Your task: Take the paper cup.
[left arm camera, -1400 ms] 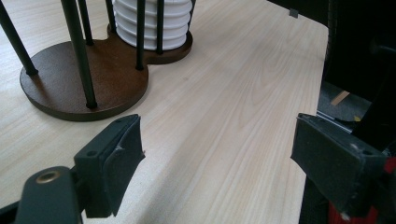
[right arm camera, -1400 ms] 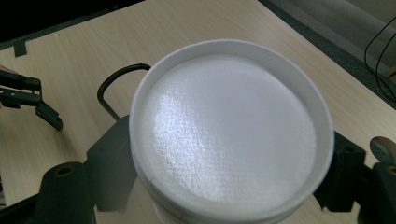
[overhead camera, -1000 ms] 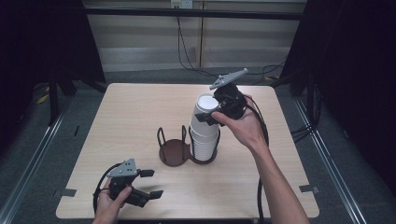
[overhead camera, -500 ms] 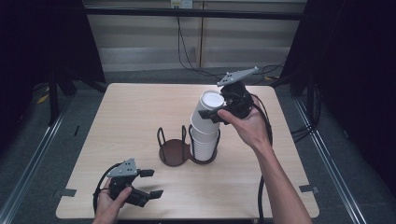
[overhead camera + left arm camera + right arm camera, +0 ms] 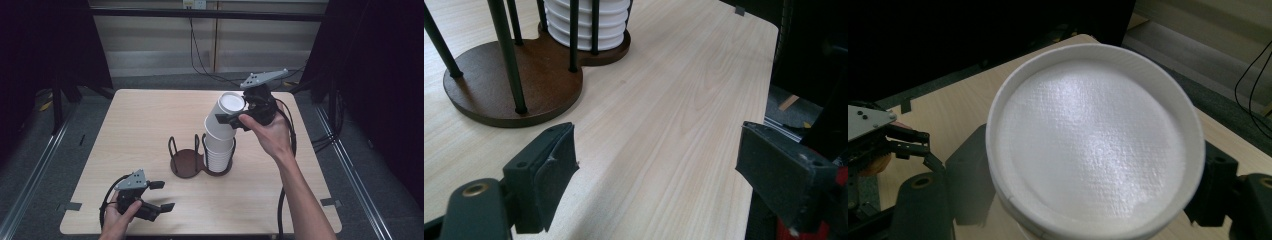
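Note:
A stack of upside-down white paper cups (image 5: pixel 218 152) stands in the right ring of a dark brown two-ring cup holder (image 5: pixel 186 165) at the table's middle. My right gripper (image 5: pixel 234 118) is shut on the top cup (image 5: pixel 225 117), which is tilted to the right just above the stack. In the right gripper view that cup's base (image 5: pixel 1093 145) sits between the two jaws. My left gripper (image 5: pixel 159 196) rests open near the front left edge. In the left gripper view its fingers (image 5: pixel 549 167) stand wide apart with nothing between them, and the holder (image 5: pixel 509 85) and stack (image 5: pixel 586 25) lie beyond.
The holder's left ring (image 5: pixel 182 150) has no cups in it. The light wooden table (image 5: pixel 135 120) is bare around the holder. Cables trail off its right edge (image 5: pixel 295 135). Dark floor surrounds the table.
My right gripper has moved right and slightly up, tipping the top cup off the stack's axis. The left gripper has stayed still.

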Available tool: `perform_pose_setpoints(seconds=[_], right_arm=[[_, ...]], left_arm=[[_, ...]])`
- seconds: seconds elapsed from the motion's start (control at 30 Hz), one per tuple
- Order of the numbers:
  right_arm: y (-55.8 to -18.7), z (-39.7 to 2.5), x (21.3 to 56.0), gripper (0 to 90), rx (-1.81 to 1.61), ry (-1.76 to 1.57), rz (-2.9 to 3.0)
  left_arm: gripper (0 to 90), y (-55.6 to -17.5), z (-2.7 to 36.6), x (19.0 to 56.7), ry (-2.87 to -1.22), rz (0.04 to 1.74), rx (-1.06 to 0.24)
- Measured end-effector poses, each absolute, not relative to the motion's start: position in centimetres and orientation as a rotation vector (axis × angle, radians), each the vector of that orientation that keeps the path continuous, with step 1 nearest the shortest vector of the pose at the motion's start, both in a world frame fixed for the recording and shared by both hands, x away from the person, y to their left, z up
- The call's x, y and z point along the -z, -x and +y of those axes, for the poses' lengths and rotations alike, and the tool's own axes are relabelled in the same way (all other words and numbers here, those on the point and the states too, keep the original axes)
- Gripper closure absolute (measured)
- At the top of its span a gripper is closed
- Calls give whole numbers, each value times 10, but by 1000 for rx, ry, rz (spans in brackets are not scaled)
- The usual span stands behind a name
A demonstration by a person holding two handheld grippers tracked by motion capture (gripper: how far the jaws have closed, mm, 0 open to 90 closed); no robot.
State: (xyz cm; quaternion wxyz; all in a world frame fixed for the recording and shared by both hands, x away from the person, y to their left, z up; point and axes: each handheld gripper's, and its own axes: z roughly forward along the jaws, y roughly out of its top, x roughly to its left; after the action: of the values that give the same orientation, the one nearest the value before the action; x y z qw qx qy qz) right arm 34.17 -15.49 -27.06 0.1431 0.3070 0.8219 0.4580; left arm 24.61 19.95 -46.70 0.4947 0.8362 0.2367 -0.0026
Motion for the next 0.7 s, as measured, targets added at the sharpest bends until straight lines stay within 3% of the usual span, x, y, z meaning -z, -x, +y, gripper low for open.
perform_pose_setpoints(seconds=[0.7], right_arm=[[-330, -175, 260, 232, -1518, -892, 2225]], left_arm=[[160, -246, 200, 467, -2023, 582, -13]])
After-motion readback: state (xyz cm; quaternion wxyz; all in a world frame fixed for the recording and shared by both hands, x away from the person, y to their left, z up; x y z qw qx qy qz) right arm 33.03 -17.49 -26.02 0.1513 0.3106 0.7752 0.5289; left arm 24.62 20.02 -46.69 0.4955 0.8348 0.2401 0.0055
